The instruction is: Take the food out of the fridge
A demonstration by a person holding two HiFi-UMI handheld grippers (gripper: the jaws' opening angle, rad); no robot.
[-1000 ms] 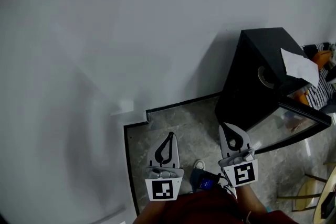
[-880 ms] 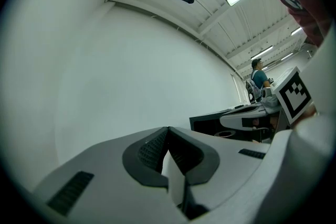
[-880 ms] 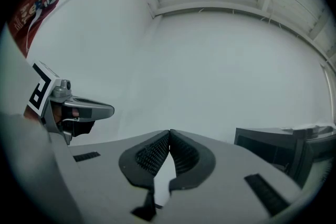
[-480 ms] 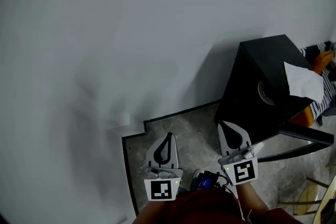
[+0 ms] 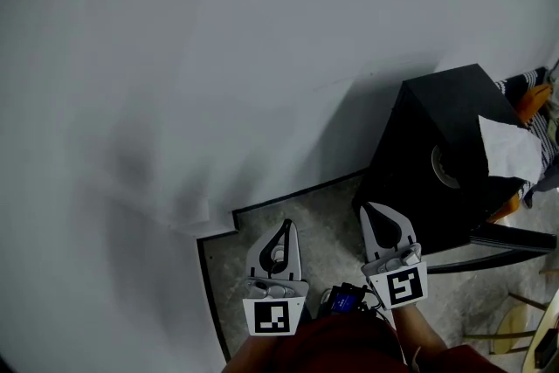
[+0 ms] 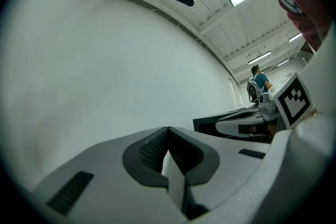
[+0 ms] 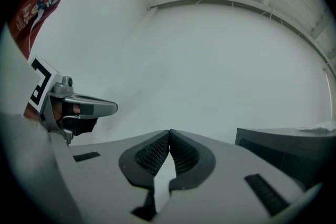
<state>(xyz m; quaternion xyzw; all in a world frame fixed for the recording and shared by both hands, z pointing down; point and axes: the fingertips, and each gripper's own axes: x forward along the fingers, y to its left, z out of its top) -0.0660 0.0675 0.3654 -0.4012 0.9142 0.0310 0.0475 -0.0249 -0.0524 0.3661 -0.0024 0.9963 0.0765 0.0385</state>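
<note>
I hold both grippers low in front of me, side by side, pointing at the foot of a plain white wall point(image 5: 218, 57). My left gripper point(image 5: 282, 230) is closed: its 2 ribbed pads meet at the tips and nothing is between them. My right gripper point(image 5: 383, 221) is the same, pads pressed together at the tips and empty.

Under both grippers is a grey stone floor point(image 5: 323, 218), edged by a dark strip point(image 5: 297, 186) where it meets the wall.

The only thing here that could be the fridge is a black box point(image 5: 432, 122) standing against the wall, ahead and to the right of my right gripper. I cannot tell whether it really is the fridge. From above, the right gripper's tip lies near the box's lower front corner but does not touch it. The left gripper is well apart from it, on the far side of the right one. In the right gripper view the box shows only at the right edge, off the line of the jaws.

A crumpled white paper point(image 5: 511, 148) lies on the box.
</note>
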